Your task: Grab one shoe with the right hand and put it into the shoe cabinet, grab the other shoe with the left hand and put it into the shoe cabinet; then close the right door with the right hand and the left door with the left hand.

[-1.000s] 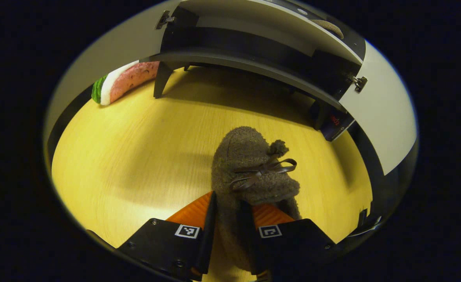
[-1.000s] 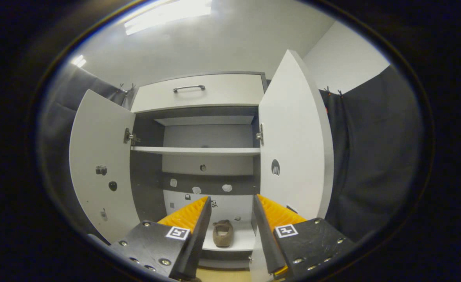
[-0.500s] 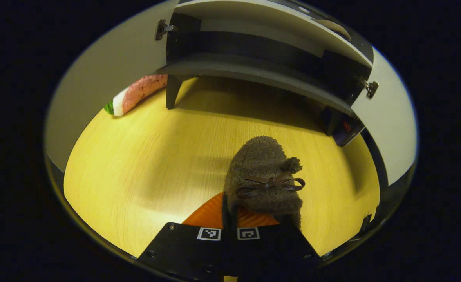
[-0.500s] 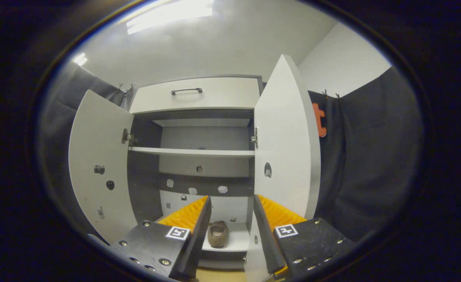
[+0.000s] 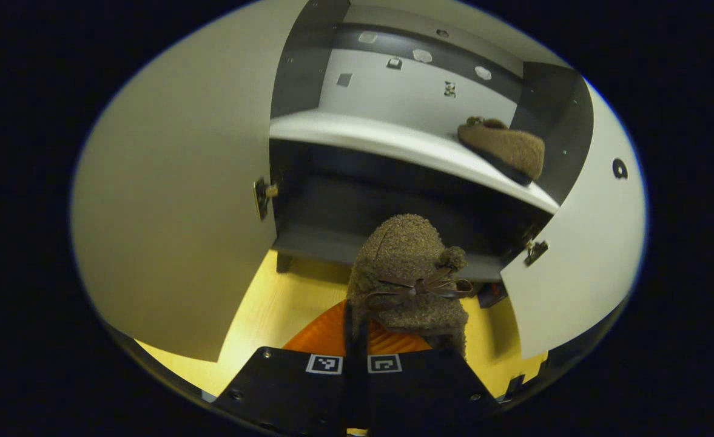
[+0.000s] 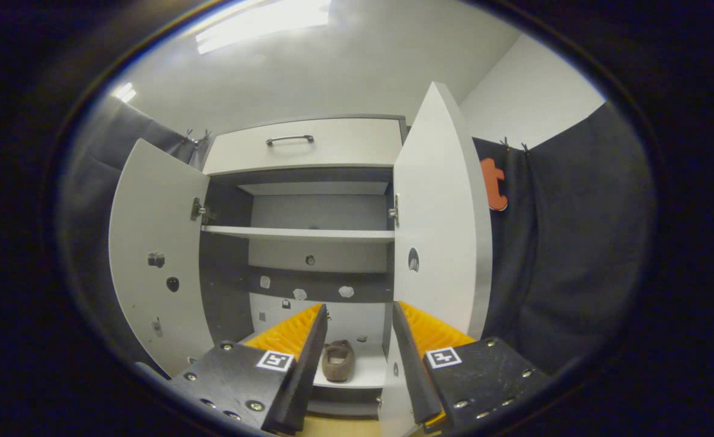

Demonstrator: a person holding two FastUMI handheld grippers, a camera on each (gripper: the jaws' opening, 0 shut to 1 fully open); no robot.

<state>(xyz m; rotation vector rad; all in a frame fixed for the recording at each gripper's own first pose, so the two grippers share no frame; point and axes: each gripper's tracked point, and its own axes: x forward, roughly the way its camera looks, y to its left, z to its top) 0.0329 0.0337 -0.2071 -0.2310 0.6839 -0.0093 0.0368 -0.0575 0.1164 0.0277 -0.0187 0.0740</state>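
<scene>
My left gripper is shut on a fuzzy brown shoe with a ribbon bow, held off the floor in front of the shoe cabinet. The other brown shoe lies on the cabinet's white lower shelf, toward its right end. In the right gripper view that shoe sits low on the shelf, seen between the fingers of my open right gripper, which stands back from the cabinet. Both doors stand open: the left door and the right door.
A drawer with a metal handle tops the cabinet, and a bare upper shelf lies under it. Yellow wooden floor runs below the cabinet. The left door and right door flank the opening closely. Black cloth wall stands at the right.
My left gripper closed on the shoe, then lifted and tilted up toward the cabinet's lower shelf. The right gripper drifted slightly and stayed open.
</scene>
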